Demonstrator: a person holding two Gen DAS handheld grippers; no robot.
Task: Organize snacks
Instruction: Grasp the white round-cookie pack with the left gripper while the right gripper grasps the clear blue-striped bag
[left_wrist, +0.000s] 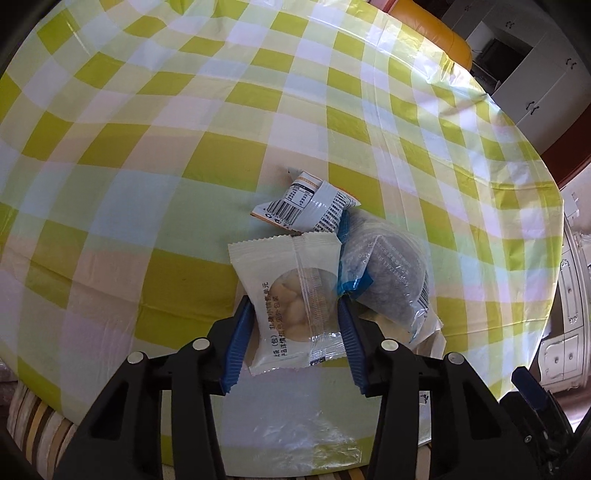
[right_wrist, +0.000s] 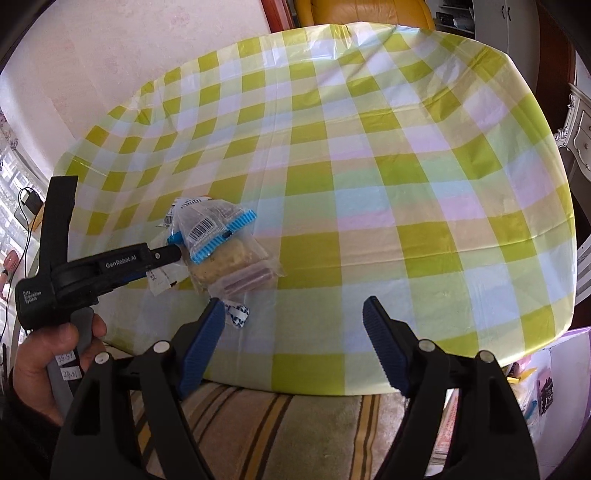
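A white snack packet (left_wrist: 284, 295) with a clear window lies near the front of the table. My left gripper (left_wrist: 293, 301) is shut on it, a blue pad pressed to each side. Touching it on the right is a dark round snack in a clear wrapper (left_wrist: 388, 273). Behind them is a white packet with a barcode (left_wrist: 306, 206). In the right wrist view the left gripper (right_wrist: 210, 236) sits in the same small pile of packets (right_wrist: 240, 273). My right gripper (right_wrist: 293, 306) stands open over the table's near edge with nothing between its fingers.
The round table wears a green checked plastic cloth (right_wrist: 369, 166). A striped seat cushion (right_wrist: 277, 424) lies under the near edge. A yellow chair (right_wrist: 362, 14) stands at the far side and white cabinets (left_wrist: 535, 74) beyond. A person's hand (right_wrist: 55, 354) grips the left handle.
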